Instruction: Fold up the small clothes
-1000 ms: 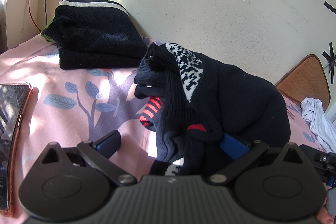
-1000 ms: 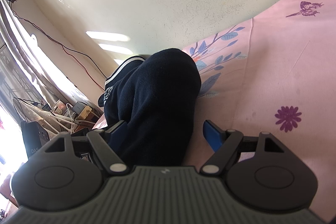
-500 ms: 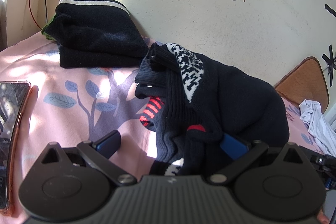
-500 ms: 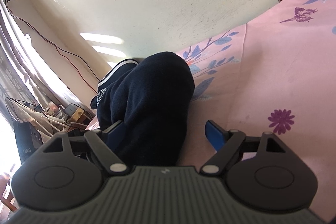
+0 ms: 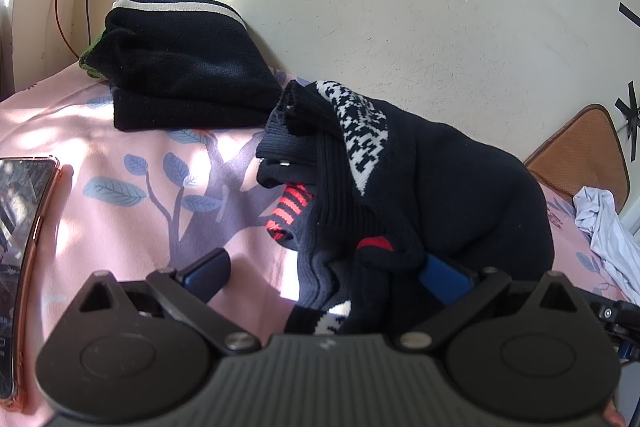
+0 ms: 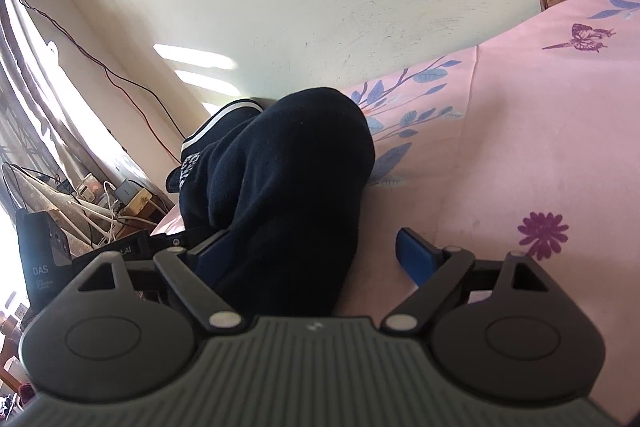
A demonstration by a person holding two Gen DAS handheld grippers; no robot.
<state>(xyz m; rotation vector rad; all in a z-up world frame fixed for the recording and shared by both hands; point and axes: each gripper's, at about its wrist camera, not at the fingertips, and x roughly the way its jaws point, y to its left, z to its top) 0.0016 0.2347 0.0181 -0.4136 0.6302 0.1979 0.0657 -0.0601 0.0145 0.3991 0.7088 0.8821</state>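
Note:
A heap of black socks (image 5: 432,187) with white pattern and red stripes lies on the pink floral sheet (image 5: 132,227). My left gripper (image 5: 324,271) is open; the heap's near edge lies between its blue fingers, draped over the right finger (image 5: 444,277). My right gripper (image 6: 316,251) is open around the dark toe end of the heap (image 6: 288,179), which rests against its left finger (image 6: 212,255). A folded black stack (image 5: 180,71) with a white stripe lies at the back left by the wall.
A phone (image 5: 20,251) in a rose case lies at the left edge. A brown cushion (image 5: 580,155) and crumpled white cloth (image 5: 608,231) are at the right. Cables and boxes (image 6: 108,203) sit off the bed's left side. The wall (image 5: 400,7) is close behind.
The right wrist view has tilted slightly, showing more sheet to the right. The left gripper and the sock heap have barely moved.

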